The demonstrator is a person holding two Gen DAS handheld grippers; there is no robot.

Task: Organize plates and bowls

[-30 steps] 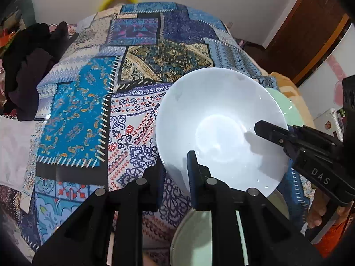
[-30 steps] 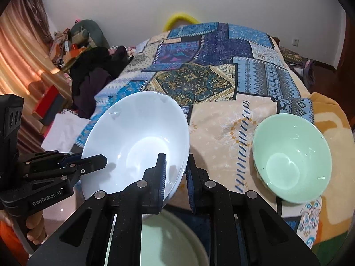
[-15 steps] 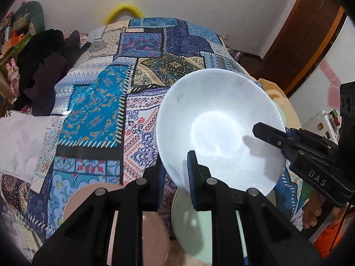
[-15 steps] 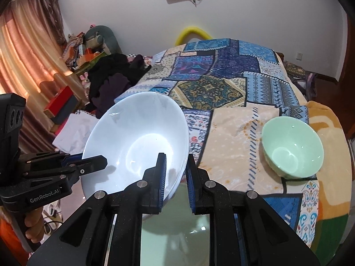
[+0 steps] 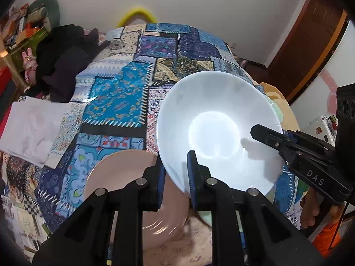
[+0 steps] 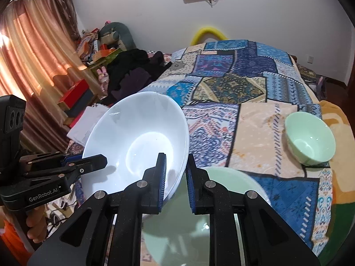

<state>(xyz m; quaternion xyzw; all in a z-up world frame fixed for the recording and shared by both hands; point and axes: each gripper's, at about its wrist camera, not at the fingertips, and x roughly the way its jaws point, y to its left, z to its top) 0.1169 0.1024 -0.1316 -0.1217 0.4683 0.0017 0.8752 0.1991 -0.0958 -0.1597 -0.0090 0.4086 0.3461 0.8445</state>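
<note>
A bed (image 6: 255, 102) fills most of both views, covered by a patchwork quilt (image 5: 124, 102) of blue, cream and tan panels. A heap of dark clothes (image 6: 133, 71) lies on its far left corner, and a folded white cloth (image 5: 31, 130) sits at the left edge.

A large white bowl (image 5: 219, 137) is held above the bed, tilted, with its hollow facing the cameras. Its underside is hidden in both views. The left tool (image 5: 175, 177) pinches the bowl's near rim, one finger inside and one outside. The right tool (image 6: 175, 177) pinches the opposite side of the rim the same way; in the left wrist view it shows as a black arm reaching in from the right, its tip over the rim.

A pink plate (image 5: 124, 177) lies on the quilt just below and left of the bowl; the left tool's frame and the bowl cover its right half. A pale green plate (image 6: 221, 199) lies under the right tool, cut up by the tool's black frame, so its full outline is hard to make out.

A small green bowl (image 6: 310, 139) stands upright on the quilt's right side, well apart from the white bowl. In the left wrist view only a sliver of it peeks out behind the white bowl's rim.
</note>
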